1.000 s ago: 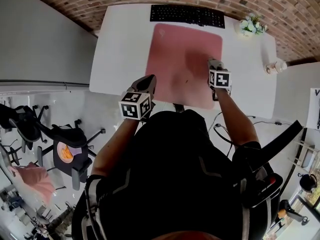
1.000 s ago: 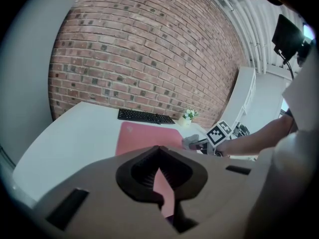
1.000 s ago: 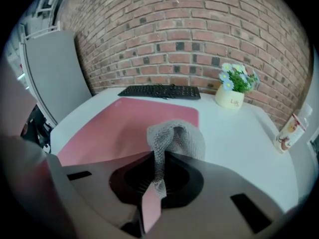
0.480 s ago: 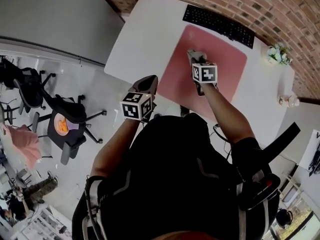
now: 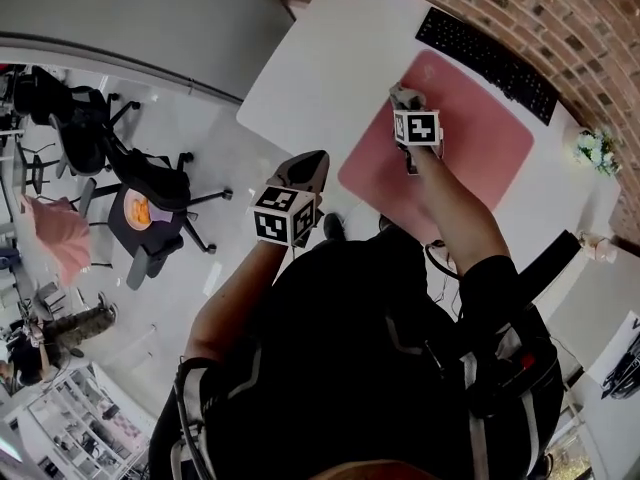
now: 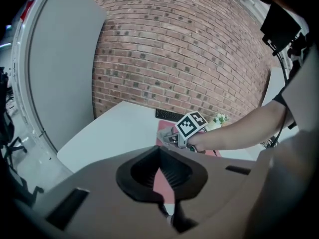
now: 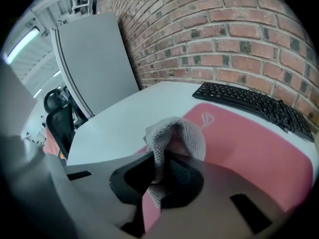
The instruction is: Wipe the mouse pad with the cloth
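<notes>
The right hand-held gripper [image 7: 159, 179] is pinching a grey cloth [image 7: 175, 136], which bunches up out of its jaws, and it hangs over the left near part of the pink mouse pad [image 5: 480, 118]; whether the cloth touches the pad cannot be told. The pad lies on the white counter [image 5: 320, 68], just in front of a black keyboard [image 5: 487, 63]. The left hand-held gripper [image 5: 308, 168] is held off the counter's near edge, its jaws pressed almost together with only a thin slit between them and nothing in it.
</notes>
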`<state>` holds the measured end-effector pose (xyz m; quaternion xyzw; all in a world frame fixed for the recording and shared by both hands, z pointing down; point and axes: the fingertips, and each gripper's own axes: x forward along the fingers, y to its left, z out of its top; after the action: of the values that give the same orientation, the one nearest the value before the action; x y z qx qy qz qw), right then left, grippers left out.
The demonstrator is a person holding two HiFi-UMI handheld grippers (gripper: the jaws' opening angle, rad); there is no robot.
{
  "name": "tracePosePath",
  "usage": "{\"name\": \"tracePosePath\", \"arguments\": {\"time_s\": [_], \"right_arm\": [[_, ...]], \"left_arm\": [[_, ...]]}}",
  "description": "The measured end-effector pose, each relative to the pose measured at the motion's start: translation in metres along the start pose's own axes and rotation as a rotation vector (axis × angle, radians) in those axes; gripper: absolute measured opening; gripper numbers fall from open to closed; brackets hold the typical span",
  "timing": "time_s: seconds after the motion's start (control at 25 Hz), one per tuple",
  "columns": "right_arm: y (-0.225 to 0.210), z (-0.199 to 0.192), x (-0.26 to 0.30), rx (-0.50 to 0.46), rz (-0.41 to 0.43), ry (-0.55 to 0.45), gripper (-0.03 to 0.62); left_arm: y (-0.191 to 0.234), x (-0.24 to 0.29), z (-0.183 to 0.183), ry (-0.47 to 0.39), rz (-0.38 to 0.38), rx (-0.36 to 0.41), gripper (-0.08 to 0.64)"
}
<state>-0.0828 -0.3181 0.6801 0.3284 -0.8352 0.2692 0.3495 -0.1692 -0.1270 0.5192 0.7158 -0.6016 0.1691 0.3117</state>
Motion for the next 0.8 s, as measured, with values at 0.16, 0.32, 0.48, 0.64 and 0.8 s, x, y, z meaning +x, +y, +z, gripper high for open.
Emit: {"name": "tracePosePath", "arguments": {"time_s": [0.16,0.32,0.48,0.64,0.8], "right_arm": [[-0.011,-0.003,-0.004,0.013,-0.021,-0.001,0.031],[-0.036,-0.016,-0.018,0.059,-0.064,-0.001,0.029],[-0.072,-0.030,-0.038,0.103,-0.128,-0.009,0.031],[-0.110,-0.049,-0.061,0.171,-0.201,-0.017,0.030],[-0.134,-0.067,-0.081,0.216,-0.242,-0.027,0.029]], "left_arm": [[-0.007,0.007,-0.001,0.008,-0.022,-0.002,0.005],[-0.023,0.018,0.006,0.006,-0.078,0.030,0.005],[-0.039,0.032,0.017,0.002,-0.131,0.062,0.005],[-0.056,0.045,0.019,0.017,-0.187,0.098,0.005],[-0.070,0.052,0.022,0.025,-0.229,0.128,0.005]]}}
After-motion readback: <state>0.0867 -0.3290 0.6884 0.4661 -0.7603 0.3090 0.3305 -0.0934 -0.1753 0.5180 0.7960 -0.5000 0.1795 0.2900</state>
